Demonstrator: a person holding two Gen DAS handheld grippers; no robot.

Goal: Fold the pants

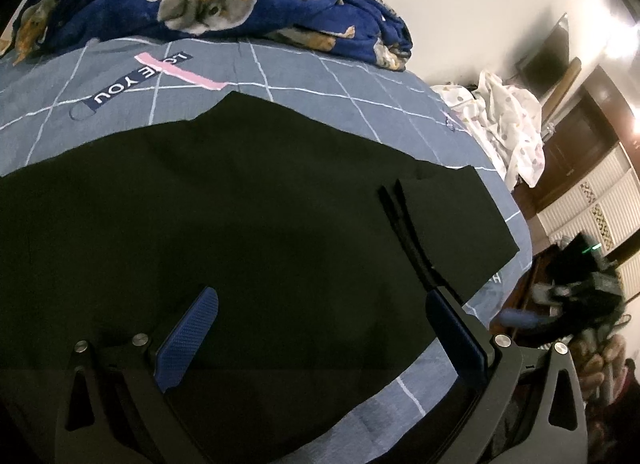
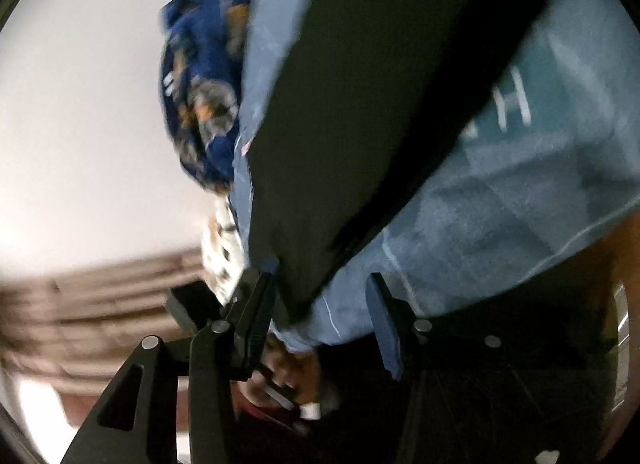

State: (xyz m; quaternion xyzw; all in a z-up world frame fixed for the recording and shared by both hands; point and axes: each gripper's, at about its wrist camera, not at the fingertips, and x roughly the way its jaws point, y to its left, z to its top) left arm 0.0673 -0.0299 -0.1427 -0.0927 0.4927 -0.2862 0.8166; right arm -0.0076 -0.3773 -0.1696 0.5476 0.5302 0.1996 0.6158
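Black pants [image 1: 240,224] lie spread flat on a grey-blue bed sheet [image 1: 300,72] with white grid lines. Their black drawstring [image 1: 404,232] trails across the cloth on the right. My left gripper [image 1: 320,304] hovers low over the pants, open, its blue pads wide apart with nothing pinched. The right wrist view is rolled and blurred. There the pants [image 2: 380,104] run as a dark band, and one corner hangs down between the fingers of my right gripper [image 2: 320,272]. Those jaws stand apart and neither pad presses the cloth.
A blue animal-print blanket [image 1: 224,4] is heaped at the far side of the bed. A white dotted cloth [image 1: 508,124] drapes over the right edge. Beyond it are a wall-mounted screen [image 1: 548,56], dark cabinets, and a blurred dark device with a green light [image 1: 580,276].
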